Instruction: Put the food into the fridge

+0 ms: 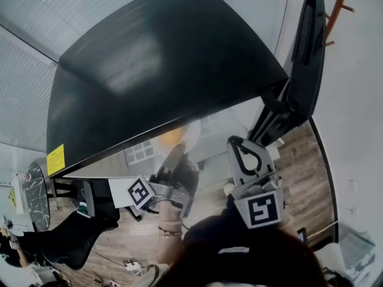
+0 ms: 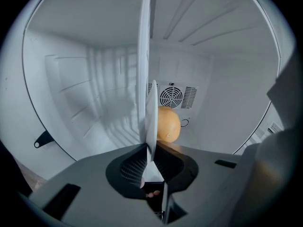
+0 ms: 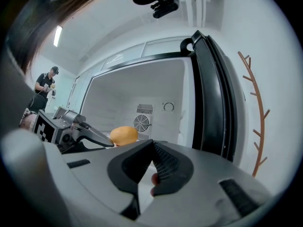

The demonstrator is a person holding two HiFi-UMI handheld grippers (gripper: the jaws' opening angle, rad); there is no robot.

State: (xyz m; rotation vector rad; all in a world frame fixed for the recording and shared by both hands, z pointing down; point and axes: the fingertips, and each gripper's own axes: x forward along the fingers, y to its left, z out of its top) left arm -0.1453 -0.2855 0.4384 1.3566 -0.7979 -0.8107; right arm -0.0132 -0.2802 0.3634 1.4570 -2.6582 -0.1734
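Orange fruit (image 2: 168, 124) sits inside the fridge (image 3: 118, 93) by the back-wall fan (image 2: 170, 97), just beyond the left gripper (image 3: 106, 143), slightly right of its line. Left fingers pressed together, empty. Right gripper (image 1: 236, 142) fingers also closed on nothing, farther from the fruit

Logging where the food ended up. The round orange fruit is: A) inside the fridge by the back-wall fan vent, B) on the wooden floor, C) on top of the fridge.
A: the orange fruit is inside the open fridge, beside the fan vent.
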